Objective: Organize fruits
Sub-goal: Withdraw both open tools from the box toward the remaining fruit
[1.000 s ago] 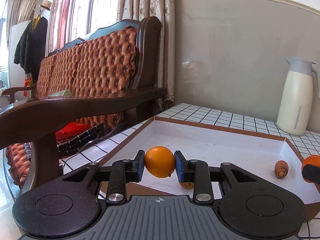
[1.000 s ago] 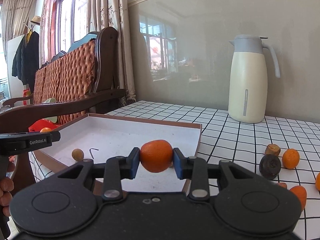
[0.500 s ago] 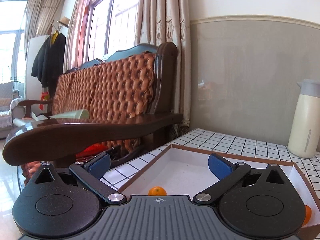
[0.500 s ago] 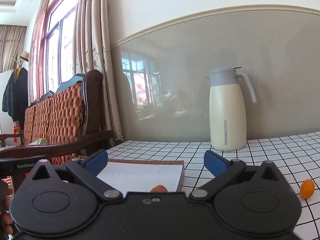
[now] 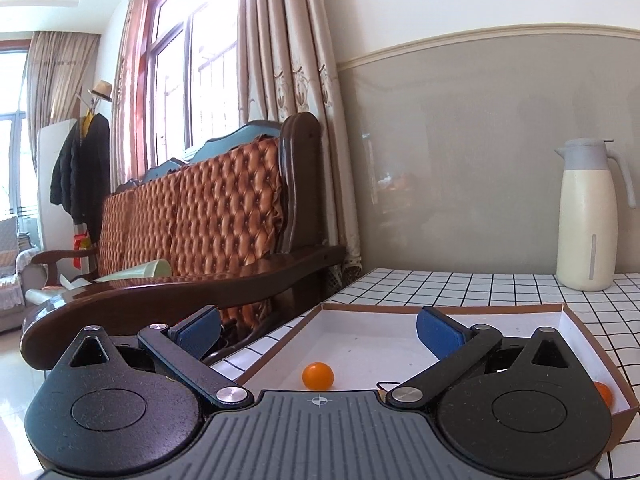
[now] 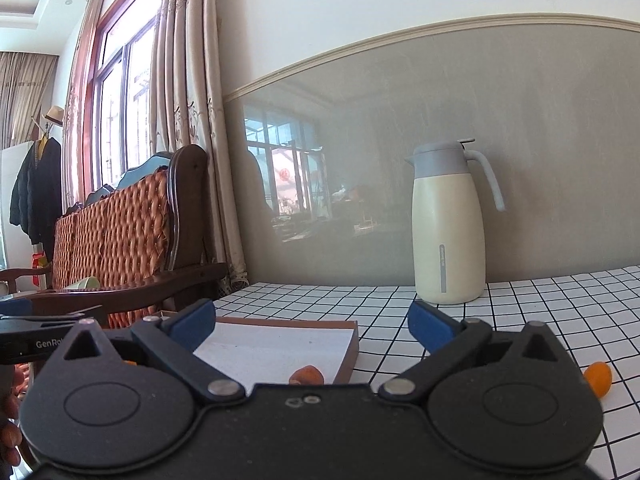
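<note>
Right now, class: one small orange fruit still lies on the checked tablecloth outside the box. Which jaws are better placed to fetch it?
Probably the right gripper. Its view shows the small orange fruit on the checked tablecloth just to its right. The left gripper, also open, faces the white-lined cardboard box.

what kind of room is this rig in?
Looks like a home living or dining room, not a lab. A tufted wooden sofa stands under a curtained window, coats hang on a rack, and a thermos jug stands on the checked tablecloth.
</note>
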`<state>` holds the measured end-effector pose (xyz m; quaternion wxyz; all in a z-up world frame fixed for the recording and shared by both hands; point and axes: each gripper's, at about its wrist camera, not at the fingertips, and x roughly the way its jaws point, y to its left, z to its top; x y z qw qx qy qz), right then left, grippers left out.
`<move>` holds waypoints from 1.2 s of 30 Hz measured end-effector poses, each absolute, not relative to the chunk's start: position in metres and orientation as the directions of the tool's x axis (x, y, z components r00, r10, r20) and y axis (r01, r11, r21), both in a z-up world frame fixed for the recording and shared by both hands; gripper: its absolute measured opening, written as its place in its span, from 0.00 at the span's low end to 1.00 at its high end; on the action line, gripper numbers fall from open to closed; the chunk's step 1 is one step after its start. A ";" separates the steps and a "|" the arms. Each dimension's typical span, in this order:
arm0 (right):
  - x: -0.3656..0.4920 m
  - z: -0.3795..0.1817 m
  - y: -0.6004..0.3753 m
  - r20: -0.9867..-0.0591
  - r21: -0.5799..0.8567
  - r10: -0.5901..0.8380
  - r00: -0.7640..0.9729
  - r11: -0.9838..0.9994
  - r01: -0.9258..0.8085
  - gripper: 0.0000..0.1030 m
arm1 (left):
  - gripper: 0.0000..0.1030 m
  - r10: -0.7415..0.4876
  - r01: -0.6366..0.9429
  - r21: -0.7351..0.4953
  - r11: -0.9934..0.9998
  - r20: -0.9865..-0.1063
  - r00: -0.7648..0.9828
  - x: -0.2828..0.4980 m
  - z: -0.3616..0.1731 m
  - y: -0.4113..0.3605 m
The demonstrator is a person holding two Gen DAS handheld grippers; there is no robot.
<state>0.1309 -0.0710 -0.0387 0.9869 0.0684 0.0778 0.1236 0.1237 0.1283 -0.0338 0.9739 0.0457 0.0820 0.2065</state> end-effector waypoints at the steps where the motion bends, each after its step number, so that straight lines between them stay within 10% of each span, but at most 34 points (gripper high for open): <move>1: 0.129 -0.038 -0.072 -0.138 0.154 0.256 0.957 0.960 -0.235 0.94 | 1.00 0.404 -0.390 0.120 0.913 -0.145 0.903 0.124 -0.034 0.127; 36: 0.083 -0.048 -0.186 -0.258 0.190 0.062 0.964 0.982 -0.012 0.93 | 1.00 0.037 -0.013 0.111 0.994 -0.213 0.976 0.110 -0.045 -0.012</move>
